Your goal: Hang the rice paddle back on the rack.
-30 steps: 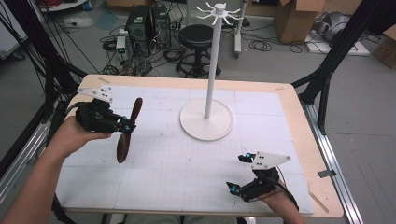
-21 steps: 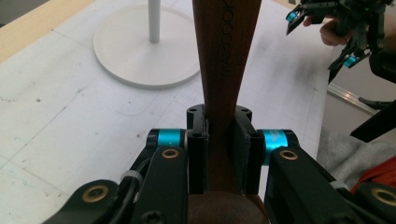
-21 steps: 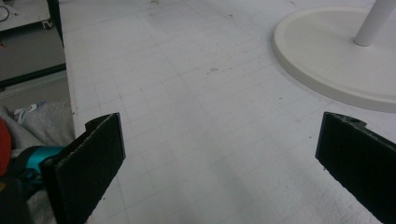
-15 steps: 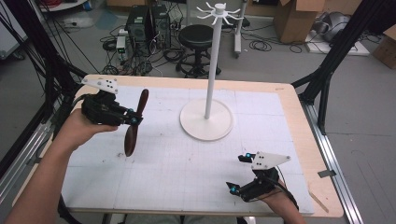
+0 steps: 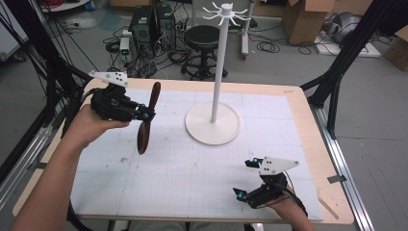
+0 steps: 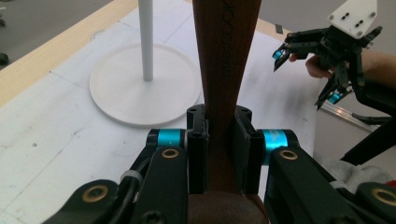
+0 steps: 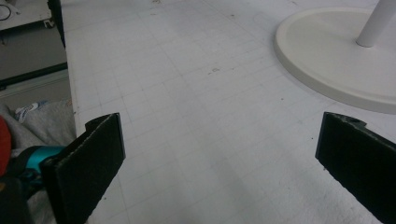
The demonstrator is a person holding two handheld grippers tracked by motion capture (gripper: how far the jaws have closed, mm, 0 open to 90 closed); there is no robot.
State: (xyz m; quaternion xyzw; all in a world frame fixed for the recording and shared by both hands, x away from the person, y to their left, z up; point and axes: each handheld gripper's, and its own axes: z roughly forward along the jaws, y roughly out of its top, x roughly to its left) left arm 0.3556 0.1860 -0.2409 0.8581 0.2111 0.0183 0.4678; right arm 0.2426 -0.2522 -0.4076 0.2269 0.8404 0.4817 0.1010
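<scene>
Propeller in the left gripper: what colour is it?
Dark brown wood. The propeller shows best in the left gripper view, clamped in the left gripper.

Left tool [image 5: 144,114] holds wooden propeller [image 5: 146,119] above table [image 5: 298,103].

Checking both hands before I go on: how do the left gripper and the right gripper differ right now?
The left gripper is shut on a dark wooden propeller; the right gripper stands open with nothing between its jaws. The left one is held up above the white table, while the right one sits low near the table's near edge. Both are black, with a grey three-cornered plate on top.
</scene>
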